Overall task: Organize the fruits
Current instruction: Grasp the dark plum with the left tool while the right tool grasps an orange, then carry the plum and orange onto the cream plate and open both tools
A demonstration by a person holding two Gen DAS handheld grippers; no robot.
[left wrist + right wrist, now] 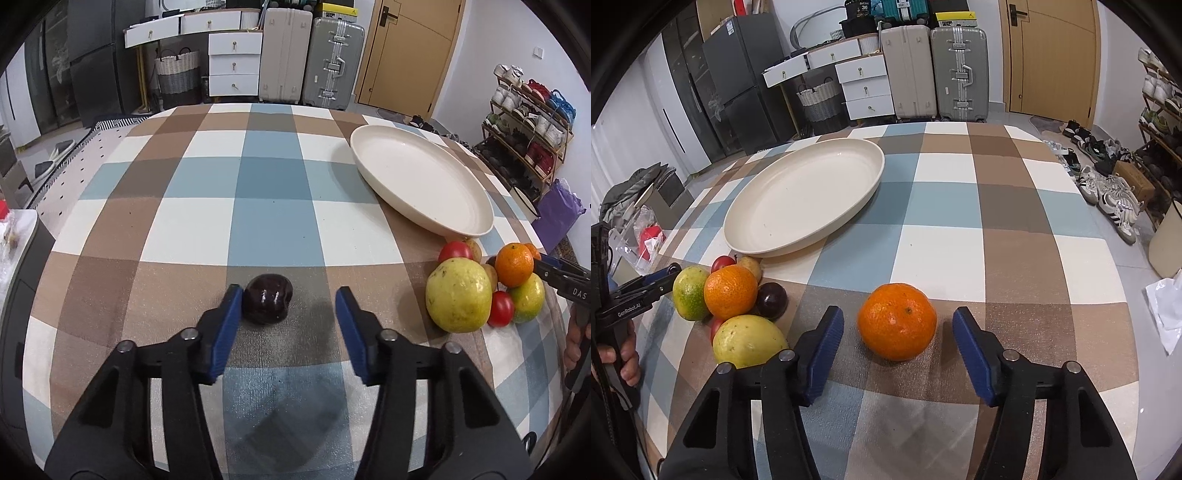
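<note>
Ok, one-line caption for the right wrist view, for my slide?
Right gripper straddles a lone orange, pads not yet touching; empty cream plate waits beyond.

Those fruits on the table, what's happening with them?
A person holds tongs in each hand. The left tongs straddle a dark plum, one pad touching it. The right tongs sit open around a loose orange, not gripping. More fruits wait in a pile beside the empty plate.
</note>
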